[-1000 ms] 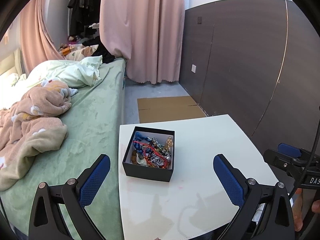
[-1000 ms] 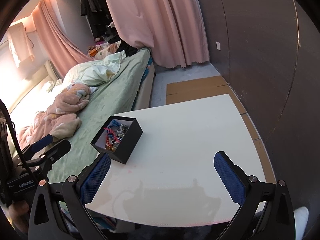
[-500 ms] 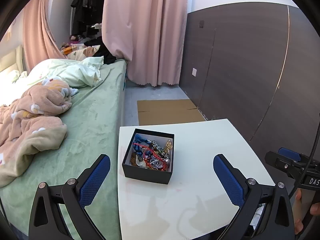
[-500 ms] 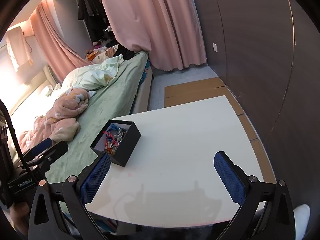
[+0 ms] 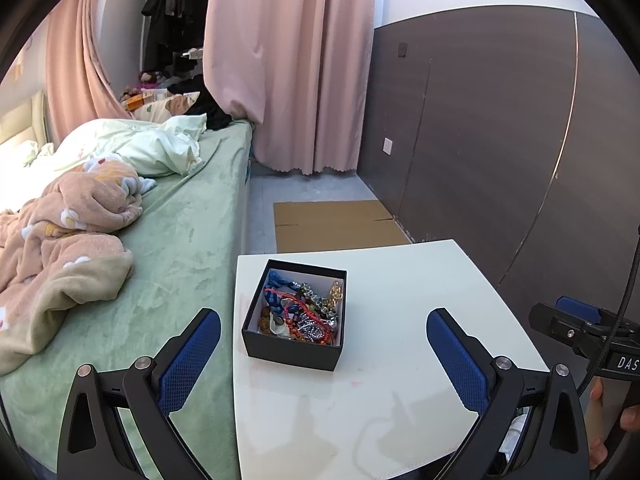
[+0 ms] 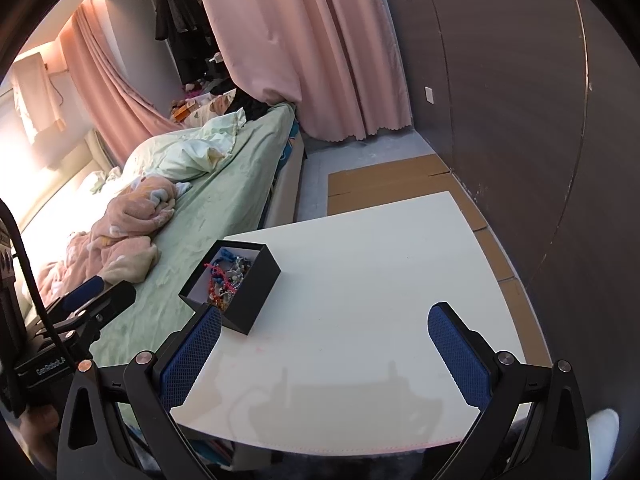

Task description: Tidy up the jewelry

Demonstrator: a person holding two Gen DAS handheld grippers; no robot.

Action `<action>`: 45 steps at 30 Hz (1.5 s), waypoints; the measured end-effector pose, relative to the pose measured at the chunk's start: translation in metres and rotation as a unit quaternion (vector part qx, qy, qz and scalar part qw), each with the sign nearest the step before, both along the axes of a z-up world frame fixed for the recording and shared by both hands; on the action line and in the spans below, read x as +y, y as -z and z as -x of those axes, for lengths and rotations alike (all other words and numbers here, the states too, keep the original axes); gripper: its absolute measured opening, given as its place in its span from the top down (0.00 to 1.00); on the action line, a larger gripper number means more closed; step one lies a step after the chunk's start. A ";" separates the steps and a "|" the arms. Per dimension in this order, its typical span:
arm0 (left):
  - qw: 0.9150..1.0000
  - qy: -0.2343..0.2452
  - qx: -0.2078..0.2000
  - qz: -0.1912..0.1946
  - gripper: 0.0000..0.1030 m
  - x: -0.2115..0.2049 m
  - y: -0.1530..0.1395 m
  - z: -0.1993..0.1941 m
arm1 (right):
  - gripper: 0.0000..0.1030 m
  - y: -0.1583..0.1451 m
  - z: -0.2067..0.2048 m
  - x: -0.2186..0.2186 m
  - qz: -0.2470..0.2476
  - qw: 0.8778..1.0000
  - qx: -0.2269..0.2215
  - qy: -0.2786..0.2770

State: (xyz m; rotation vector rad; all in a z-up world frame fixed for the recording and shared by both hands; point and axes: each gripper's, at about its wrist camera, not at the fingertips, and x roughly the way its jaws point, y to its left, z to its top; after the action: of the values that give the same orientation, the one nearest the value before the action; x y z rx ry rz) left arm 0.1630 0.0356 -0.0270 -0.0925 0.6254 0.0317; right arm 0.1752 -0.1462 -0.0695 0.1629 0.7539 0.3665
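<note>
Filling the left of both views: bed with green sheet and a crumpled pink blanket, butted against the white worktop. Pink curtain behind, dark wall panel to the right, flat cardboard on the floor past the worktop. Black box sits near the worktop's bed-side edge, open-topped, tangled jewelry inside. Left claw spread wide, empty, box just ahead between its fingers. Right claw also apart, empty, over bare worktop; box beside its left fingertip. Nothing blocks the box.
</note>
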 end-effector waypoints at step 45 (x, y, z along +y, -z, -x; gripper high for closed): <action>1.000 -0.002 -0.001 -0.008 0.00 0.002 0.005 -0.003 | 0.00 0.009 0.000 -0.002 0.012 1.000 0.007 0.003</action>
State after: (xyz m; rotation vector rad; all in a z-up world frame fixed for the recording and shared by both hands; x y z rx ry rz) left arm 0.1660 0.0376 -0.0322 -0.0779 0.6238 0.0401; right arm 0.1752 -0.1484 -0.0788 0.1458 0.7721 0.3513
